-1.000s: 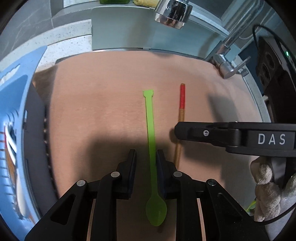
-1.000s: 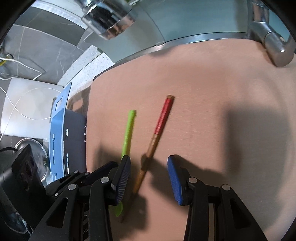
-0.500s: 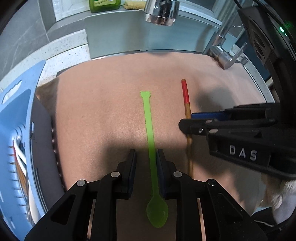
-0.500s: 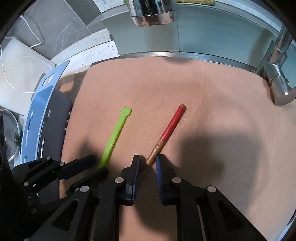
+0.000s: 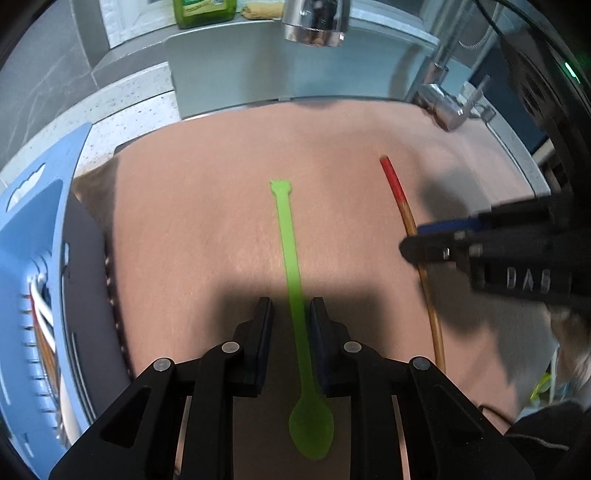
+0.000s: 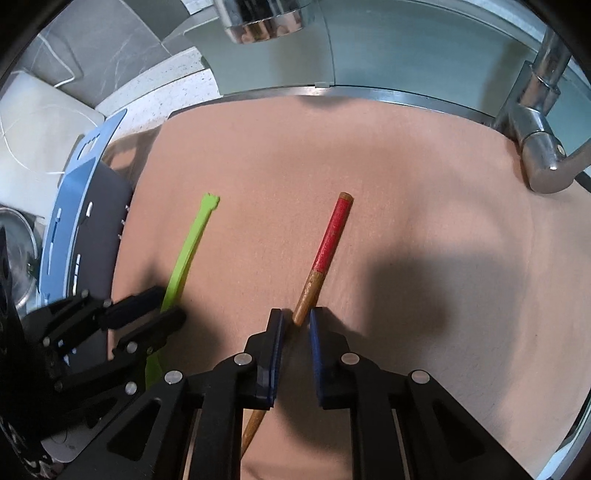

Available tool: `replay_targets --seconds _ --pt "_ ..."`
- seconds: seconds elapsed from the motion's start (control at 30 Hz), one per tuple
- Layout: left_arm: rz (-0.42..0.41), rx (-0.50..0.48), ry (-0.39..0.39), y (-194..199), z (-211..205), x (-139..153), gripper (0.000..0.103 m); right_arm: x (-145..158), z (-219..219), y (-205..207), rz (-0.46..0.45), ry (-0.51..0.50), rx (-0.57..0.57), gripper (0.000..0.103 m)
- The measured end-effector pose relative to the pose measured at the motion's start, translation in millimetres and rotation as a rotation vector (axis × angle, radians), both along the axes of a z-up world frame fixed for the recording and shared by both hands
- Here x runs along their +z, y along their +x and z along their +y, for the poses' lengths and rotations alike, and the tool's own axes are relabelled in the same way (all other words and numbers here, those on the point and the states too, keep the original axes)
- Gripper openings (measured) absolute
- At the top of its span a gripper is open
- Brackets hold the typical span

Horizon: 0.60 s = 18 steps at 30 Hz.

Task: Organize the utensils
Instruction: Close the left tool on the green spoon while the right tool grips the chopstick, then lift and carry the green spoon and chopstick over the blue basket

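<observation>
A green plastic spoon (image 5: 286, 229) lies on a peach-coloured mat (image 5: 184, 221), bowl end nearest me. My left gripper (image 5: 291, 306) points steeply down and is shut on its thin handle. To the right lies a wooden chopstick (image 5: 395, 184) with a red top end. My right gripper (image 6: 296, 314) is shut on the chopstick (image 6: 330, 236), its blue pads pressed to the bare wood below the red part. The right gripper (image 5: 410, 243) also shows side-on in the left wrist view. The left gripper (image 6: 166, 306) and spoon (image 6: 192, 236) show at the left of the right wrist view.
A blue utensil rack (image 5: 33, 229) with several utensils stands at the mat's left edge. A chrome faucet (image 5: 443, 107) rises at the back right, its spout head (image 5: 314, 22) overhead. A green bottle (image 5: 203, 11) stands on the back ledge. A gloved hand (image 5: 569, 339) holds the right gripper.
The right gripper's jaws, wide apart around the chopstick a second ago, have closed onto it, and the gripper has rolled. The left gripper has kept its hold on the spoon.
</observation>
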<state>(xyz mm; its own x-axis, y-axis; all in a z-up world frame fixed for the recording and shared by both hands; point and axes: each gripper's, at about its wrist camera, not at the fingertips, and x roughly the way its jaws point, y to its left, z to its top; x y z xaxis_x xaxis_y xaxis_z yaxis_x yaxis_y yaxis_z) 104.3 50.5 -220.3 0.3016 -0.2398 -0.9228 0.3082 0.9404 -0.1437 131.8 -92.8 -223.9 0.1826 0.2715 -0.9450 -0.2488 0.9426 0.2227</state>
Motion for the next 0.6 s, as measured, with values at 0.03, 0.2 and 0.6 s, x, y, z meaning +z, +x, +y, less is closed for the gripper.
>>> replay_targets --seconds 0.03,0.2,0.6 --pt "0.003 0.004 -0.008 2 1 0 0.013 0 2 -1 -0.007 -0.007 0.002 0.013" --pt "0.021 0.047 -0.080 1 12 2 0.006 0 -6 -3 -0.023 0.048 -0.038 0.007" --pt "-0.060 0.080 -0.149 -25 19 35 0.006 14 -27 -11 -0.005 0.273 -0.162 0.006"
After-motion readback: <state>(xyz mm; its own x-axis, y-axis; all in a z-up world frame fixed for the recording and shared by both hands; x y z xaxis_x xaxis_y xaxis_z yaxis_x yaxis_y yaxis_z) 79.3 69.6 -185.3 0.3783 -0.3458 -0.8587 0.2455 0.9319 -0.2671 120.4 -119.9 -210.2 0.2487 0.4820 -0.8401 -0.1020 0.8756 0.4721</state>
